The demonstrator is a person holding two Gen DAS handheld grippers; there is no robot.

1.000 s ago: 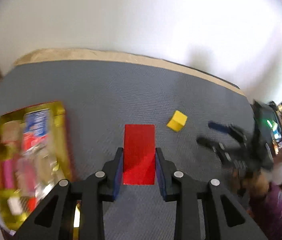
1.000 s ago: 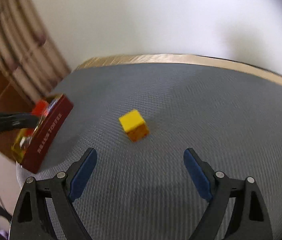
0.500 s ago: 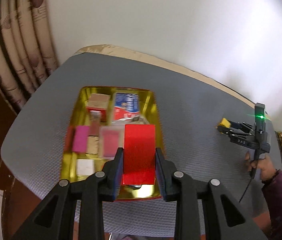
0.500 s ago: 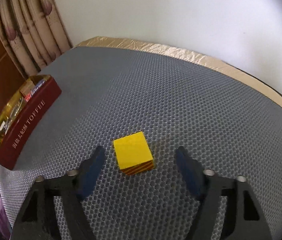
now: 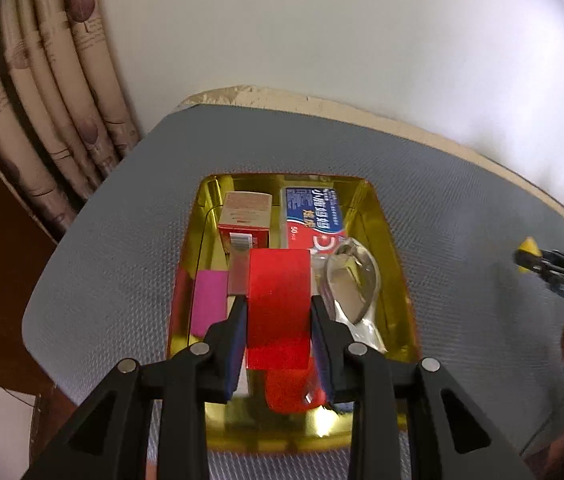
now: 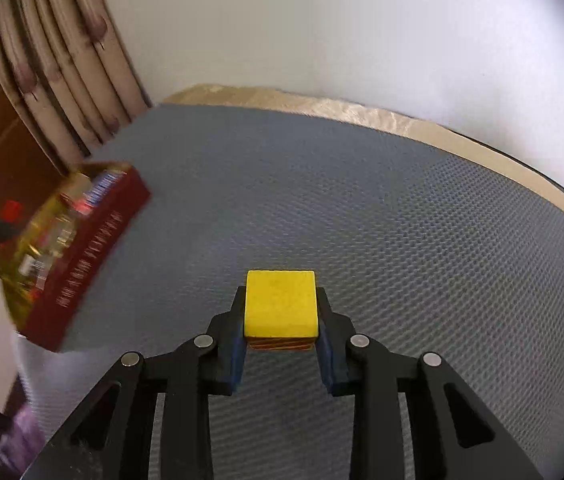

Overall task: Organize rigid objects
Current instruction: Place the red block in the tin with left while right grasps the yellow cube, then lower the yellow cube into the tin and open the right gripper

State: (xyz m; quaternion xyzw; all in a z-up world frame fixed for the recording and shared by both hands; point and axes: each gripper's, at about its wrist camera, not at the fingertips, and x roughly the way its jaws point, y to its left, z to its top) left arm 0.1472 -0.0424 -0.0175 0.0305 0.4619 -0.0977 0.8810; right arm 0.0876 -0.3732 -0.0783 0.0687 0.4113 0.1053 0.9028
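Note:
My left gripper [image 5: 279, 312] is shut on a red flat block [image 5: 278, 300] and holds it over the gold-lined tin [image 5: 390, 248], which holds several small boxes, a pink block [image 5: 209, 304] and a clear plastic piece [image 5: 352, 284]. My right gripper [image 6: 280, 312] is shut on a yellow cube [image 6: 280, 304] on the grey mat. The tin shows in the right wrist view [image 6: 81, 256] at the left, with red outer walls. The right gripper and yellow cube also show at the far right of the left wrist view [image 5: 530, 250].
A grey mesh mat [image 6: 402, 220] covers the table, with a tan edge [image 6: 322, 104] along the white wall. Curtains [image 5: 41, 100] hang at the left. The table's left edge drops off beside the tin.
My left gripper has carried the red block from the mat to above the tin and come lower. My right gripper has moved up to the yellow cube and shut on it.

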